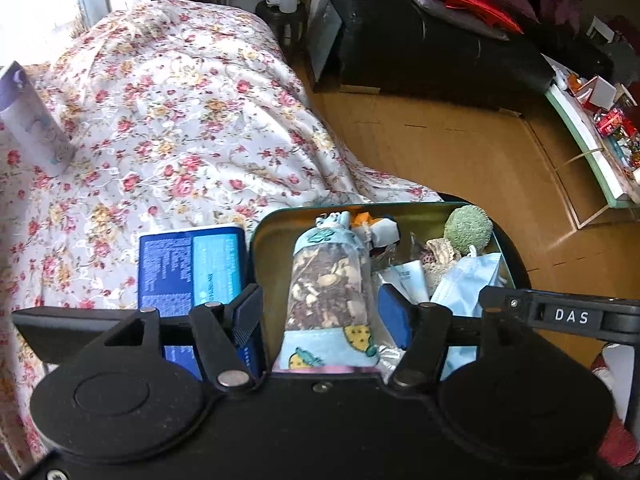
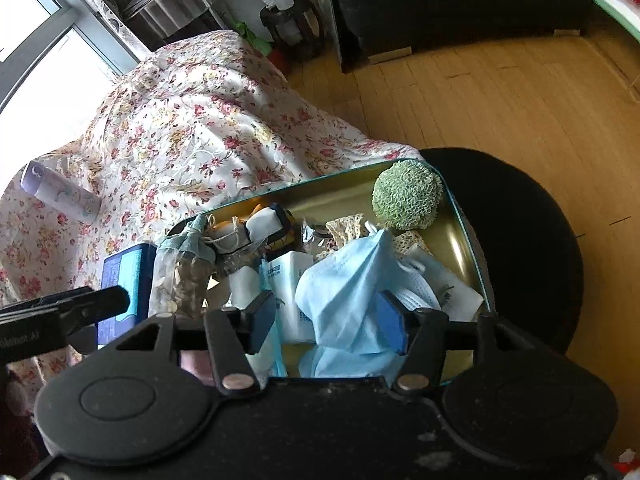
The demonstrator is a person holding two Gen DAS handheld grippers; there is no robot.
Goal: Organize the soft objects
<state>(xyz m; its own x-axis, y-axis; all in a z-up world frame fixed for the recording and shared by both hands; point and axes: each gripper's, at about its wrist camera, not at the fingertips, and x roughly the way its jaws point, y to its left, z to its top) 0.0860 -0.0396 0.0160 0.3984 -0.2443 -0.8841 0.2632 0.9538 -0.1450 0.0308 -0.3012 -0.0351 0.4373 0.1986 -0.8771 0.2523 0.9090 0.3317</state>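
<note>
A big bed with a flowery blanket (image 1: 168,128) fills the left side of both views. Next to it is the wood floor (image 1: 460,160), and a black sofa (image 1: 420,52) stands far back. A round black stool (image 2: 528,248) is beside the bed.

A green tin (image 2: 468,240) with a gold inside sits partly on the stool and touches the blanket. It is full of soft things. A blue box (image 1: 192,268) lies on the bed just left of the tin.

The left gripper (image 1: 324,312) is wide open over the near end of the tin. Between its fingers lies a clear bag of nuts and bits (image 1: 328,280) with blue cloth ends, not squeezed.

The right gripper (image 2: 328,320) is open too. A blue face mask (image 2: 344,292) sits between its fingers, and I cannot tell if they touch it.

A fuzzy green ball (image 2: 406,196) rests in the far corner of the tin. White packets (image 2: 290,276) lie in the middle, beside the mask.
</note>
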